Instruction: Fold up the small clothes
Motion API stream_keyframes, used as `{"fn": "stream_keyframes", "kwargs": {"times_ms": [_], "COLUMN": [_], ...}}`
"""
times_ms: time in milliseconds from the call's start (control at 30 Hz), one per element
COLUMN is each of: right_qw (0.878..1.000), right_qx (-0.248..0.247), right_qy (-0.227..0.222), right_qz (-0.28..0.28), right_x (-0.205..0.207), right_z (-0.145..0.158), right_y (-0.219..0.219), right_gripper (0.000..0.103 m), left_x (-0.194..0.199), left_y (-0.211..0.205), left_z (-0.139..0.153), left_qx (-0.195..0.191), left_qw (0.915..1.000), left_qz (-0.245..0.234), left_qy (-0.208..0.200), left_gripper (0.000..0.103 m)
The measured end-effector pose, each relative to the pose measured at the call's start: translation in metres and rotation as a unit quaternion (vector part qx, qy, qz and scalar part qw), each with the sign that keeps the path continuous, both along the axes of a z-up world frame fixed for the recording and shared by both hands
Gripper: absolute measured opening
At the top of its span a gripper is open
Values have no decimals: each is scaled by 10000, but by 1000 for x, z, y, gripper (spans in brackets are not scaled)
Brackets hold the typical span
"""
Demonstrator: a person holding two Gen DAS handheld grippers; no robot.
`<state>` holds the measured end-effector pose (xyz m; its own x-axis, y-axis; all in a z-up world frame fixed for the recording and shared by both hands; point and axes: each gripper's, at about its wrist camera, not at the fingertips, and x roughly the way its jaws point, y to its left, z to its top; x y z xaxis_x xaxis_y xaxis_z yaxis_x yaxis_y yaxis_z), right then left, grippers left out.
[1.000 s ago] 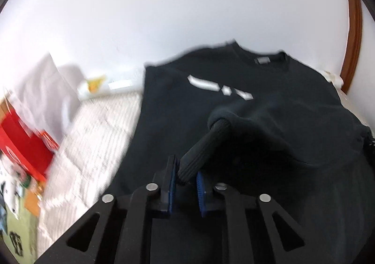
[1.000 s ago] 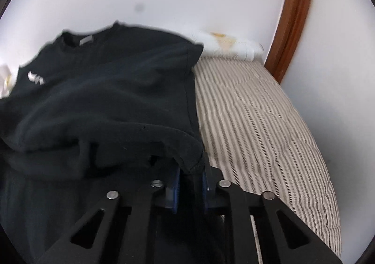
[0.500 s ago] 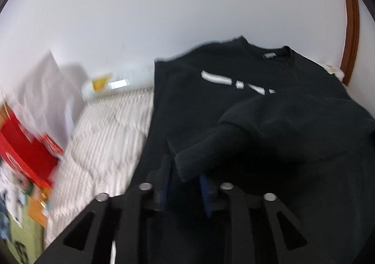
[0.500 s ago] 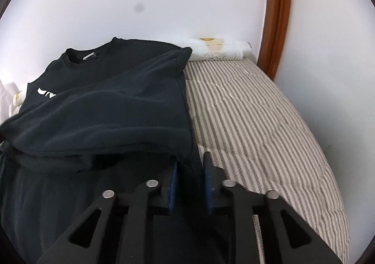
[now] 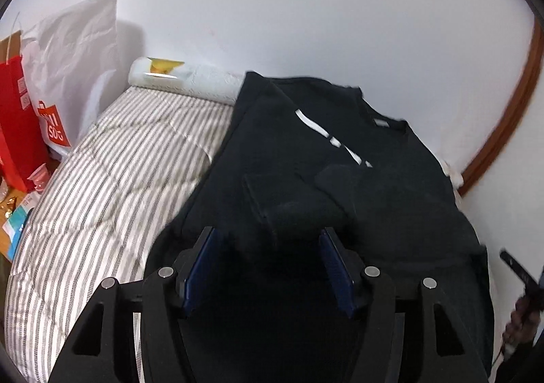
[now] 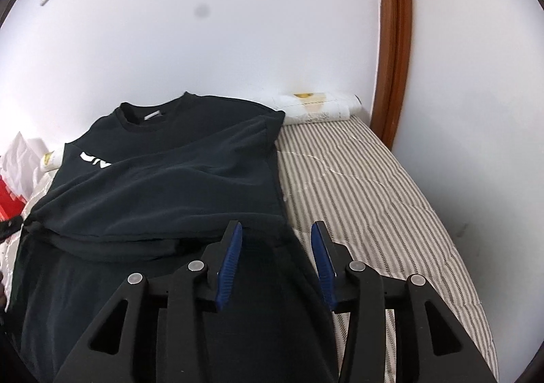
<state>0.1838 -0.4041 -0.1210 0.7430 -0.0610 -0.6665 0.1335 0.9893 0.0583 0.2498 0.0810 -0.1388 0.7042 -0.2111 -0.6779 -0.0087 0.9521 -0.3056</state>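
Black sweatshirt (image 5: 306, 158) lies on the striped mattress (image 5: 112, 186), both sleeves folded inward across the chest. Left gripper (image 5: 268, 240) is spread wide, holding nothing, above the folded cuff. Right gripper (image 6: 276, 231) is spread wide, empty, over the garment's right edge.

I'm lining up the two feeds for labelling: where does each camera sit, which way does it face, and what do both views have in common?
Left wrist: sits on the left gripper, looking forward over its open jaws at the black sweatshirt on the striped bedding, white wall behind; a hand shows at the right edge.
Right wrist: sits on the right gripper, jaws open over the sweatshirt's right edge, facing the wall and wooden door frame.
Shared: sweatshirt, bedding, white roll against the wall, and the door frame.
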Motion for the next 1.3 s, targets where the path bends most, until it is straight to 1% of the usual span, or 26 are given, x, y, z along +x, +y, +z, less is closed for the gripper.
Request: {"fn": "stream_keyframes", "kwargs": {"times_ms": [100, 200, 333, 367, 433, 467, 500, 533, 567, 633, 700, 767, 800, 867, 967, 1000, 1033, 1067, 1100, 1167, 1233, 1300], "right_qw": [10000, 9999, 9998, 9997, 9997, 9997, 9997, 9997, 9997, 9998, 9998, 9998, 9998, 9996, 9987, 9983, 9978, 9976, 9975, 9974, 9973, 9972], "right_qx": [-7, -2, -91, -84, -81, -103, -121, -124, -123, -112, -150, -188, -175, -164, -220, -251, -283, -289, -267, -245, -325, -412], "right_qy": [19, 92, 160, 167, 161, 153, 143, 131, 114, 46, 28, 61, 86, 221, 460, 522, 581, 605, 631, 637, 598, 545], "right_qz": [57, 109, 121, 124, 149, 161, 171, 172, 170, 167, 143, 93, 82, 53, -35, -64, -123, -165, -199, -228, -277, -294], "right_x": [-4, -4, -1, 1, 7, 10, 15, 19, 24, 34, 47, 58, 63, 72, 80, 82, 83, 83, 83, 81, 77, 71], "right_z": [-1, -6, -14, -16, -18, -19, -19, -19, -18, -16, -16, -18, -21, -30, -49, -54, -59, -61, -62, -60, -54, -47], "right_y": [5, 9, 13, 13, 13, 14, 15, 16, 17, 18, 20, 20, 20, 18, 15, 13, 11, 10, 8, 5, 5, 5], "right_gripper": [43, 44, 44, 44, 45, 45, 45, 45, 45, 45, 45, 45, 45, 45, 45, 45, 46, 47, 47, 47, 48, 48], "left_x": [18, 40, 59, 61, 62, 64, 65, 66, 66, 66, 62, 58, 59, 68, 77, 77, 79, 79, 78, 77, 75, 71], "left_y": [1, -7, -17, -21, -32, -39, -44, -48, -52, -60, -62, -57, -53, -46, -44, -45, -47, -47, -46, -44, -42, -39], "left_z": [1, -7, -27, -31, -33, -34, -34, -33, -31, -26, -16, -3, 0, -3, -18, -23, -26, -27, -26, -25, -25, -26], "left_qx": [-48, 351, 559, 668, 996, 1219, 1346, 1414, 1492, 1795, 1995, 1985, 1953, 1921, 1945, 1980, 2028, 2032, 1997, 1984, 1986, 1926], "left_qw": [9998, 9988, 9973, 9965, 9942, 9919, 9903, 9894, 9882, 9832, 9791, 9782, 9789, 9803, 9808, 9801, 9792, 9791, 9798, 9801, 9801, 9812], "left_qz": [178, 303, 153, 139, 49, -40, -98, -205, -275, -317, -265, -224, -187, -68, -102, -96, -75, -65, -50, -21, 28, 64], "left_qy": [-40, 138, 461, 484, 394, 351, 316, 254, 202, 36, -289, -565, -579, -445, -126, -69, -26, 6, -30, 5, 52, 83], "left_gripper": [59, 58, 57, 57, 57, 55, 51, 36, 25, 10, 10, 10, 10, 11, 12, 13, 17, 17, 18, 26, 31, 33]}}
